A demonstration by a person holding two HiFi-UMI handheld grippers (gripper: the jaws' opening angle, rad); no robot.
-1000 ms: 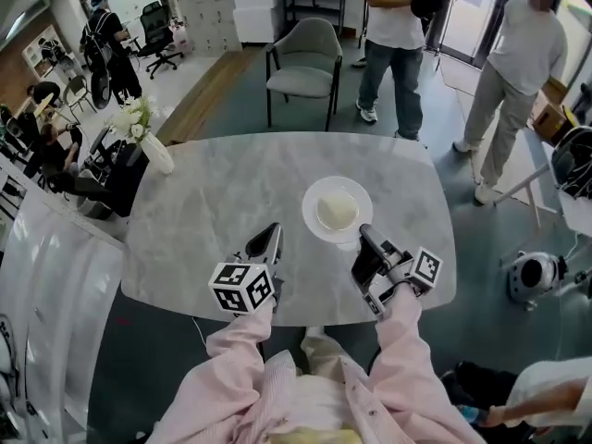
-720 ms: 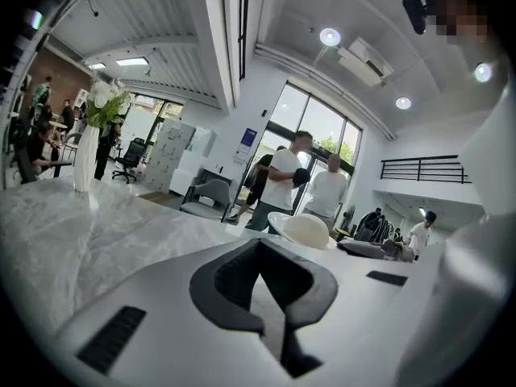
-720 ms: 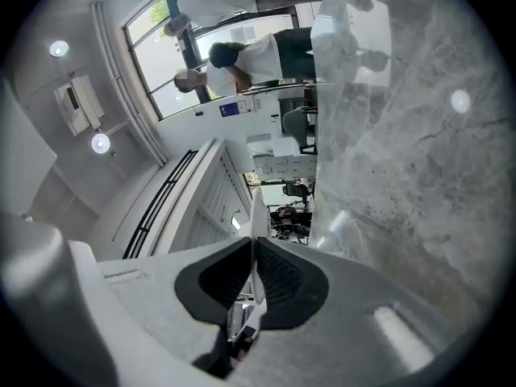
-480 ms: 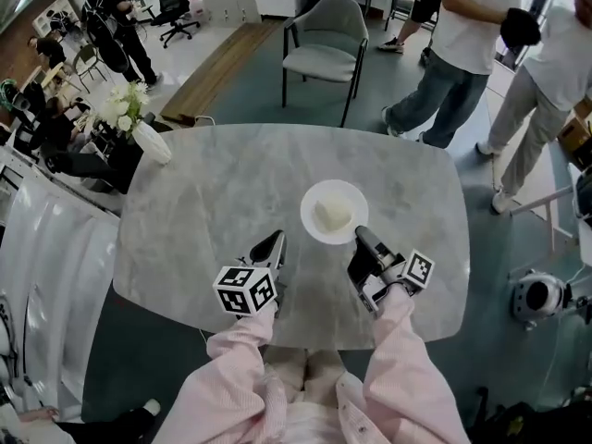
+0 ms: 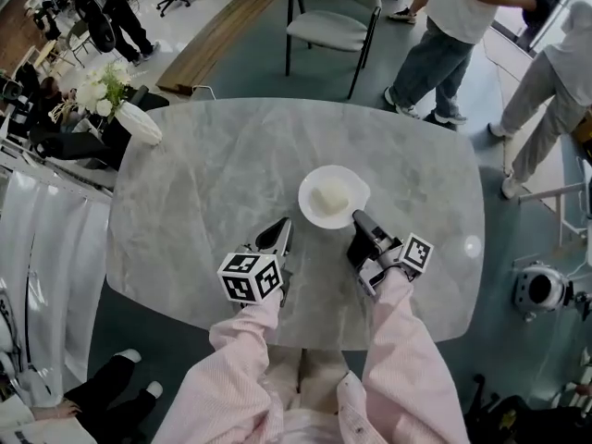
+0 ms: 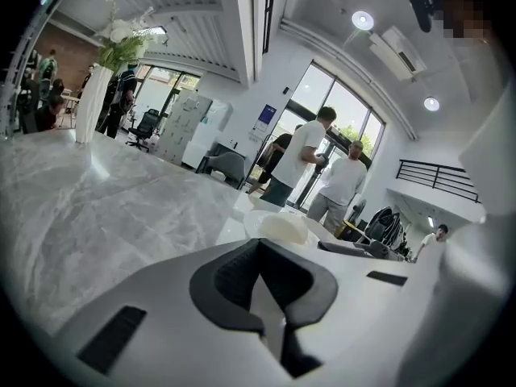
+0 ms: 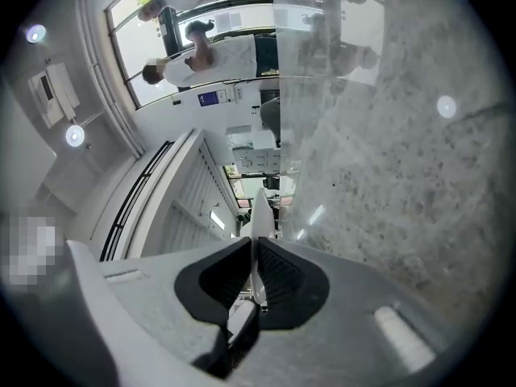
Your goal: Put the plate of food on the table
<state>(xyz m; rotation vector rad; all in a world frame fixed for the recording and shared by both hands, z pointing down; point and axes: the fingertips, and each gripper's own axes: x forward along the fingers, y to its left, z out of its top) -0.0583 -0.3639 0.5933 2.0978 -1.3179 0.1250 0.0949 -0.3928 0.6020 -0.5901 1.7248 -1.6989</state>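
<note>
A white plate [image 5: 333,195] with a pale mound of food [image 5: 328,193] sits low over the grey marble table [image 5: 213,174], right of its middle. I cannot tell whether it rests on the top. My right gripper [image 5: 357,216] is shut on the plate's near rim. In the right gripper view that rim [image 7: 261,213] shows edge-on between the pads of the right gripper [image 7: 256,252]. My left gripper [image 5: 283,226] hovers just left of the plate, jaws together with nothing in them. In the left gripper view the plate and food [image 6: 282,226] lie just beyond the left gripper [image 6: 260,258].
A white vase of white flowers [image 5: 129,114] stands at the table's far left edge. A grey chair [image 5: 335,17] is beyond the table's far side. People stand at the far right [image 5: 458,35]. A round white device [image 5: 538,289] sits on the floor to the right.
Both grippers and the plate have sunk toward the tabletop, with the right gripper's hold on the rim unchanged. The people beyond the table have shifted.
</note>
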